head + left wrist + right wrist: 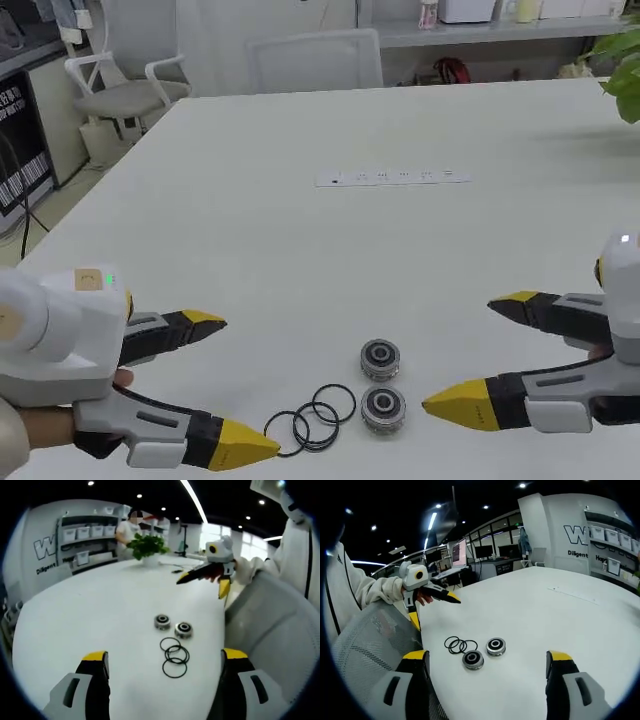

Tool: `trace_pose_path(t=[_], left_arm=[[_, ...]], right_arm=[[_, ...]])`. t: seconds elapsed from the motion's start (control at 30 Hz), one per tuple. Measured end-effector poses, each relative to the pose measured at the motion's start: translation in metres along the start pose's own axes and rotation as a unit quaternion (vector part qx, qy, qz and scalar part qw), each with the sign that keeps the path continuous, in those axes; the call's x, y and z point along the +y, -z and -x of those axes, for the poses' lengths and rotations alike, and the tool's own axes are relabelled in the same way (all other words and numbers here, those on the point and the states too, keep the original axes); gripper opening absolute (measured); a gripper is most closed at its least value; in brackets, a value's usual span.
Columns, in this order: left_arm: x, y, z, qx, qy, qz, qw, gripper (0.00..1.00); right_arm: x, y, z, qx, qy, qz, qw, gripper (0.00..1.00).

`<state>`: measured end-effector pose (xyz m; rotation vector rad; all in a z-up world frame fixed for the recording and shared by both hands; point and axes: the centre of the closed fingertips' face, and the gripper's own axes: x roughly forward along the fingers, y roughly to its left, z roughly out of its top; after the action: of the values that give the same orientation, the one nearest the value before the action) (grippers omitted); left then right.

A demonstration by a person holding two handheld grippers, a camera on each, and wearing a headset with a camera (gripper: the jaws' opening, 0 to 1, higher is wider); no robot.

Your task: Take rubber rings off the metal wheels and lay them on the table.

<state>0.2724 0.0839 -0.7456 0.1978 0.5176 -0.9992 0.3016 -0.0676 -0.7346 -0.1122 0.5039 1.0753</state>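
Black rubber rings (312,418) lie overlapped on the bench (300,220) just beside the two metal wheels (383,408), and my left tongs (248,387) and right tongs (458,354), both wide and empty, should steady one wheel and peel its ring gently, if any remains on it.

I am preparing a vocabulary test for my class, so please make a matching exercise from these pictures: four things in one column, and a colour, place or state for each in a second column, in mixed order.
Things:
1. rubber rings
2. metal wheels
3. left gripper
4. plant

Descriptions:
A. green, near the table's edge
B. jaws open, holding nothing
C. thin, black, lying overlapped on the table
D. round, grey, two close together

Pairs: 1-C, 2-D, 3-B, 4-A.
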Motion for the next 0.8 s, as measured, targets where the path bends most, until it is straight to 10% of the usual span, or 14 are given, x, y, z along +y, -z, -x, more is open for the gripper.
trace_pose_path(t=[0.8], left_arm=[[-0.005,0.037,-0.002,0.033,0.004,0.014,0.9993,0.93]], right_arm=[[0.013,0.045,-0.011,0.066,-0.026,-0.006,0.9975,0.94]])
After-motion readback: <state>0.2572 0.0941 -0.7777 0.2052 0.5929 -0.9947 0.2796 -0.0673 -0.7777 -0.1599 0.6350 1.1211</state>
